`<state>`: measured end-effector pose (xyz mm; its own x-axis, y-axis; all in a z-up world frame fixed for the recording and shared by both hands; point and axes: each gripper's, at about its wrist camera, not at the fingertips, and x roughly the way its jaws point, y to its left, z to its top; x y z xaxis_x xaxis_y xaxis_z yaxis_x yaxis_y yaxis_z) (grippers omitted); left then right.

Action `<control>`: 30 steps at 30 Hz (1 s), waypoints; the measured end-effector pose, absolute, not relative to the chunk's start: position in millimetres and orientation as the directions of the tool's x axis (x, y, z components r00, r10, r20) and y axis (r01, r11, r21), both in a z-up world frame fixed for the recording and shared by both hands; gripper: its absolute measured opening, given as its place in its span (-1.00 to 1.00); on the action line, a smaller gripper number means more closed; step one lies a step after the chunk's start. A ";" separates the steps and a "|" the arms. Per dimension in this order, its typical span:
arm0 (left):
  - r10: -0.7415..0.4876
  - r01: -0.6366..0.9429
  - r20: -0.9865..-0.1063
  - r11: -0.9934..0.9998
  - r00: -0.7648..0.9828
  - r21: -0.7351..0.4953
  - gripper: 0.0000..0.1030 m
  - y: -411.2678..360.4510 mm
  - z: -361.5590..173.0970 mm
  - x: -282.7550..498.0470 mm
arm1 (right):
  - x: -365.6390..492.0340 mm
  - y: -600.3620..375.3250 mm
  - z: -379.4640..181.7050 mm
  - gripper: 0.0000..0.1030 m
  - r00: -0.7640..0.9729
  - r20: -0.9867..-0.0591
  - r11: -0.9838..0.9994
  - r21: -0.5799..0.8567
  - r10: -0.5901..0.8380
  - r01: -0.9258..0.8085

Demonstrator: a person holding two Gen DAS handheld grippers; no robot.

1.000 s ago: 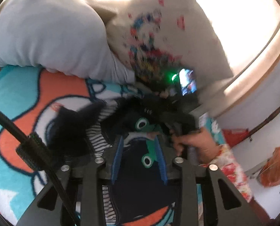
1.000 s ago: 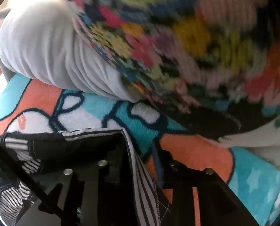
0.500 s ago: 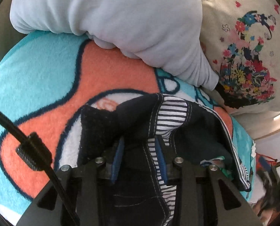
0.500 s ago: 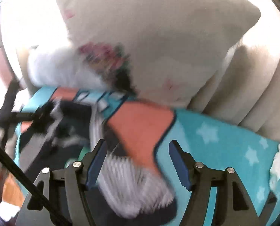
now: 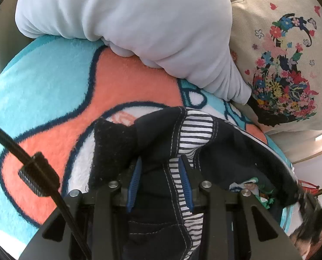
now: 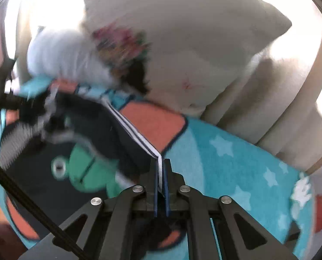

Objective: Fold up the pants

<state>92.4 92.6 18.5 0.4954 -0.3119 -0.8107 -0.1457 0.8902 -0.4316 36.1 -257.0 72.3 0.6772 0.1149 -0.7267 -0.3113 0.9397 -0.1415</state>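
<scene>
Now both grippers' fingers point(image 5: 183, 173) clamped, pants point(image 5: 156, 134) gripped

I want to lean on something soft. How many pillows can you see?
2. A plain pale grey pillow lies at the back of the blanket, on the left. A cream pillow with a flower print leans beside it on the right. Others may be out of view.
</scene>
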 end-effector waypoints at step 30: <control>-0.415 -0.118 -0.676 0.796 0.609 -0.594 0.09 156.4 40.2 -31.3 | -10.1 -329.9 6.6 -0.02 0.611 -0.707 0.914 0.400 0.355 -0.068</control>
<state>-31.3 156.4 40.2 0.6095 -0.4145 -0.6758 -0.1176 0.7957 -0.5942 -10.1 -329.9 6.6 0.6112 0.3552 -0.7073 -0.0676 0.9138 0.4004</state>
